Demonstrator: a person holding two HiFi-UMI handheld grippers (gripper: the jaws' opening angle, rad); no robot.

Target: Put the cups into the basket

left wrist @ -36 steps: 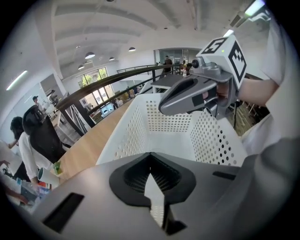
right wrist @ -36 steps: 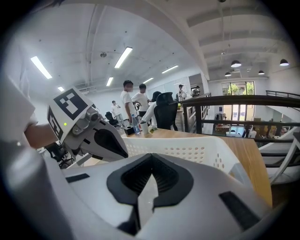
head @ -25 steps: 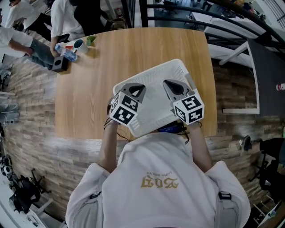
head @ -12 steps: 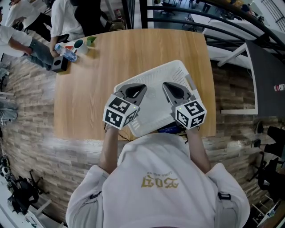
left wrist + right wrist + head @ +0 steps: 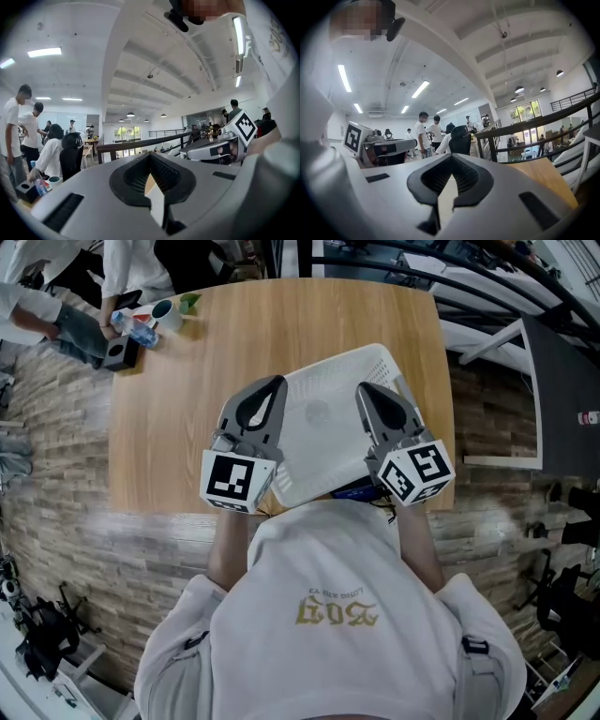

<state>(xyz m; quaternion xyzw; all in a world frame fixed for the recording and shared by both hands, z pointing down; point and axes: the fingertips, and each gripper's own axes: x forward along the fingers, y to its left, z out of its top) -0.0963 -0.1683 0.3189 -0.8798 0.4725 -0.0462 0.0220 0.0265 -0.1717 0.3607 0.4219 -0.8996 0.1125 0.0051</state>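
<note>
The left gripper (image 5: pixel 271 383) and the right gripper (image 5: pixel 368 391), both with jaws together and empty, hang over the white basket (image 5: pixel 323 432). The cups (image 5: pixel 166 312) stand at the upper left of the desk (image 5: pixel 178 418).

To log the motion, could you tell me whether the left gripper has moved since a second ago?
Yes. The left gripper has shifted left, off the white basket; it is now over the wooden table beside the basket's left edge.
</note>
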